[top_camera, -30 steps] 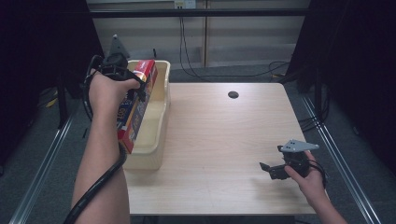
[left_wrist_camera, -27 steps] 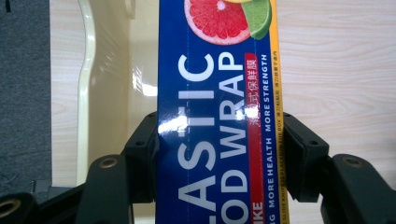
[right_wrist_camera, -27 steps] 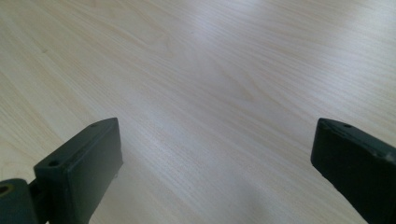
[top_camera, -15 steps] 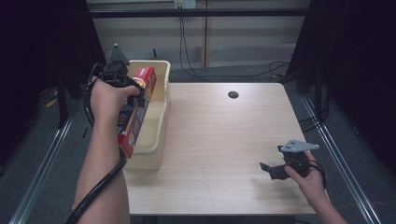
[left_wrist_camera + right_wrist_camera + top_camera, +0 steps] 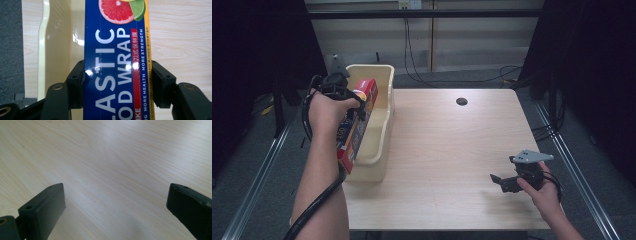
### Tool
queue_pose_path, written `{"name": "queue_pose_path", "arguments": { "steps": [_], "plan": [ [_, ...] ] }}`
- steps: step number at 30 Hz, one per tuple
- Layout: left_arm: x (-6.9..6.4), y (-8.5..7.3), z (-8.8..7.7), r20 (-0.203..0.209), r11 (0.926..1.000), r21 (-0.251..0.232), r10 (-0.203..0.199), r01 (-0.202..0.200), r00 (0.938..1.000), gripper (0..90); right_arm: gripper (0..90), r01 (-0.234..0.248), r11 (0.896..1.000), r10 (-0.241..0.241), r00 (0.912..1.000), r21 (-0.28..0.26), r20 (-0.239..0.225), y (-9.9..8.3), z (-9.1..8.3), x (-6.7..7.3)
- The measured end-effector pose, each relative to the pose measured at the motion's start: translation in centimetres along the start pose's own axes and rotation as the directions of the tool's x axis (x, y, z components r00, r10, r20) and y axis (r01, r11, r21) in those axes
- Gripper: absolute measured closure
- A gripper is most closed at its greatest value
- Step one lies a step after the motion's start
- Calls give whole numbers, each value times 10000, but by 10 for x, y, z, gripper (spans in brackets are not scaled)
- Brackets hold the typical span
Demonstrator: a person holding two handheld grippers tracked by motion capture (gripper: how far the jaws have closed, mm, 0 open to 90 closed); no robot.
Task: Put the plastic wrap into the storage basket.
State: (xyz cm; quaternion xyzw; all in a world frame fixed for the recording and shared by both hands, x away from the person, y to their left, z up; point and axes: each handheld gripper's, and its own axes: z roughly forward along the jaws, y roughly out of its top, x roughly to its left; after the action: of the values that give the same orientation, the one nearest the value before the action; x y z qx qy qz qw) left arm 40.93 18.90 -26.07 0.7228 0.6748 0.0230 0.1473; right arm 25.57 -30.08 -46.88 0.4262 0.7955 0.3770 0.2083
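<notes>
A long blue and red box of plastic food wrap [image 5: 357, 122] with a grapefruit picture [image 5: 116, 37] hangs lengthwise over a cream plastic bin [image 5: 384, 75] at the table's left edge. My left gripper [image 5: 355, 107] is shut on it from above. Both black pads [image 5: 76, 82] press the box's long sides in the left gripper view [image 5: 117, 82]. Whether the box touches the bin I cannot tell. Near the front right, my right gripper [image 5: 498, 181] rests low over the bare wood, open with nothing between its fingers [image 5: 116, 205].
The light wooden table [image 5: 452, 145] has a small dark round hole [image 5: 461, 101] near its far edge. The bin's inside wall [image 5: 57, 45] shows left of the box. Cables hang behind the table, and dark curtains close in both sides.
My left hand has sunk a little with the box, bringing it lower over the bin. The right gripper has kept still.
</notes>
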Motion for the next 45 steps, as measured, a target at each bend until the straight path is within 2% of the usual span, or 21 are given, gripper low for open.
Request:
{"name": "queue_pose_path", "arguments": {
  "steps": [20, 23, 45],
  "plan": [
    [12, -6, 32, 6, 9987, 459, -202, 201, 9998, 407, 19, -14, 10000, 15, 10000, 58, -49, 0, 0, 1],
    [12, -5, 34, 117, 9983, 527, -253, 246, 9996, 407, 19, -22, 10000, 22, 10000, 42, -43, 0, 0, 1],
    [17, -4, 50, 86, 9965, 815, -199, 192, 9998, 405, 19, 62, 9999, -61, 10000, 116, -65, 0, 3, 2]
  ]
}}
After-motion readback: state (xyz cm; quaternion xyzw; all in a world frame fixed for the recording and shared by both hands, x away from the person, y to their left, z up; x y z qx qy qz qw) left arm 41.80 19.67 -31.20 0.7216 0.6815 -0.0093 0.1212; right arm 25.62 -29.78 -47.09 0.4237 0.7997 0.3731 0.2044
